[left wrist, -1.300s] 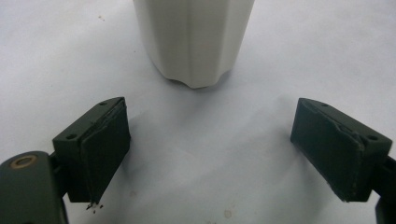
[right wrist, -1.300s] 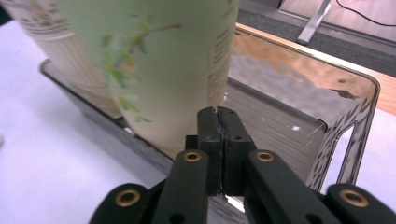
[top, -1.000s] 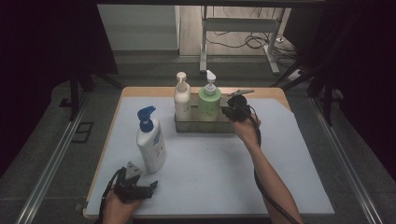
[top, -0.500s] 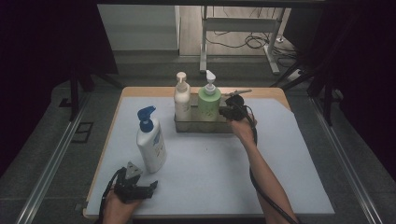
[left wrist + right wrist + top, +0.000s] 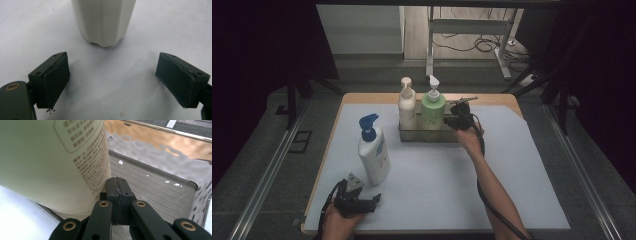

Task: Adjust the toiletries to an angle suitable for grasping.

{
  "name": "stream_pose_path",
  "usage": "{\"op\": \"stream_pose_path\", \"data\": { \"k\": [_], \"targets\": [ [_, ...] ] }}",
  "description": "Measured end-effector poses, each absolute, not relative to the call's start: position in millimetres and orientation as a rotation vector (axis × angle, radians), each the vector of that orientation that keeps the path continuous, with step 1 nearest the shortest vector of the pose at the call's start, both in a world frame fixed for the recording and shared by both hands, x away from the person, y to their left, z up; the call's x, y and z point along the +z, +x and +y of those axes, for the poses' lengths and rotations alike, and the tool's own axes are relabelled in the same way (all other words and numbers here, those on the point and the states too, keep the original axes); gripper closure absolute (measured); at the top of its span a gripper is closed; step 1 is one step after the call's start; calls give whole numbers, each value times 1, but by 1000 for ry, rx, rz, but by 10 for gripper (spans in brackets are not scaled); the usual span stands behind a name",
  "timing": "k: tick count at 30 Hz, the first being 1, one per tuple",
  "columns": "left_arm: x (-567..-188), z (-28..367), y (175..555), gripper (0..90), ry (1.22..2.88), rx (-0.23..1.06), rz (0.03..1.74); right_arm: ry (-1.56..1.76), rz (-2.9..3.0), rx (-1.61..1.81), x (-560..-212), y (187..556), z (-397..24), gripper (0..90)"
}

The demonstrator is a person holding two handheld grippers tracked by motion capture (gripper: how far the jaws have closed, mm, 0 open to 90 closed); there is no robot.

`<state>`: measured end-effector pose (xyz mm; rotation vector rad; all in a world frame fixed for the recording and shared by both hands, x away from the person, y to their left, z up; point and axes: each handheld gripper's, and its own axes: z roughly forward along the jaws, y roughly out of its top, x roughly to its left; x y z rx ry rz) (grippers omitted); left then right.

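A clear tray [image 5: 412, 135] at the back of the white mat holds a cream pump bottle [image 5: 406, 105] and a green pump bottle [image 5: 432, 110]. My right gripper [image 5: 458, 120] is shut at the tray's right end, next to the green bottle. In the right gripper view its jaws [image 5: 117, 191] press together with nothing between them, the green bottle [image 5: 55, 157] stands close on the left, and the tray's ribbed floor [image 5: 155, 185] lies ahead. A white bottle with a blue pump [image 5: 373, 150] stands front left. My left gripper [image 5: 363, 197] rests open just before it, its base [image 5: 103, 22] beyond the jaws [image 5: 113, 82].
The white mat [image 5: 522, 165] covers a wooden table whose edge [image 5: 377, 98] shows at the back. Dark floor and metal rails [image 5: 267, 175] run along both sides. A metal stand and cables [image 5: 477, 45] are behind the table.
My right gripper has edged slightly left and nearer along the tray's right end. The left gripper and all the bottles have stayed put.
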<state>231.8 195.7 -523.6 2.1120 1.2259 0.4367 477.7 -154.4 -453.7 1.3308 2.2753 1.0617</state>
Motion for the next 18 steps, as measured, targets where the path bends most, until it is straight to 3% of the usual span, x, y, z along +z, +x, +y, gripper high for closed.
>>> {"op": "stream_pose_path", "data": {
  "k": [18],
  "targets": [
    [-524,196,232,117,2112,436,1226,1306,2299,1078,-454,474,-139,899]
  ]
}}
